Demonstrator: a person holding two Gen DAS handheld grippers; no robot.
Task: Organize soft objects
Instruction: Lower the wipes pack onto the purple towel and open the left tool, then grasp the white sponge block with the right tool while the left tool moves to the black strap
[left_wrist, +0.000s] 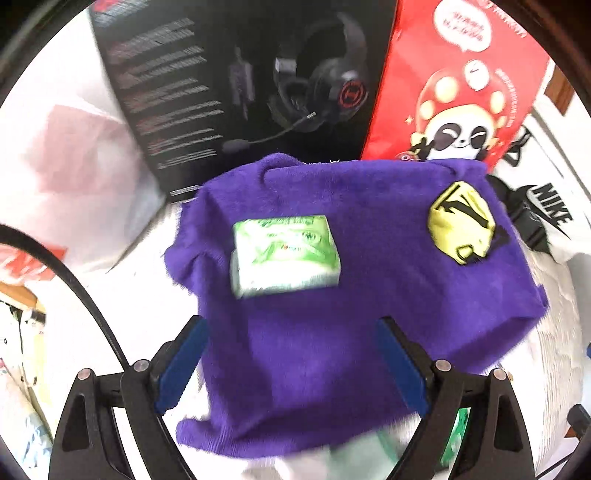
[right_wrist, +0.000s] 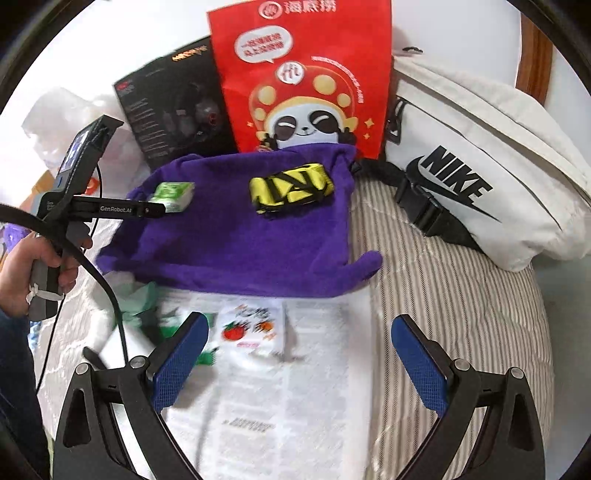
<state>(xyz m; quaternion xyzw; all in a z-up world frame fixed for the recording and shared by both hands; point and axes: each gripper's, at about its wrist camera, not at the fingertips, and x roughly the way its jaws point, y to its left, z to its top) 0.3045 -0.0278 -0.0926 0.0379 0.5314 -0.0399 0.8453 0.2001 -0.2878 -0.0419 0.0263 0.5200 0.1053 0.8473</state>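
Purple fleece, a soft cloth, lay spread flat on the bed as I watched through both wrist cameras, its far edge against a red paper bag printed with a cartoon panda. On the cloth sat two things well apart: a green-and-white tissue pack toward its left side and a folded yellow item with black straps toward its right.

My left gripper hovered over the near part of the cloth, its blue-padded fingers spread wide and holding nothing. Seen from the right camera, that gripper reached in from the left, level with the tissue pack, gripped by my left hand. My right gripper was likewise released, its pads parted above a white printed sheet lying just near of the cloth, a small white packet with a tomato picture resting on it.

Beyond the cloth, left of the red bag, stood a black headset box. To the right lay a white Nike waist bag with a black buckle strap, resting on the striped bedding. Crumpled pale-green and white wrapping lay at the cloth's near left corner; motion blur kept me from making out what it was.
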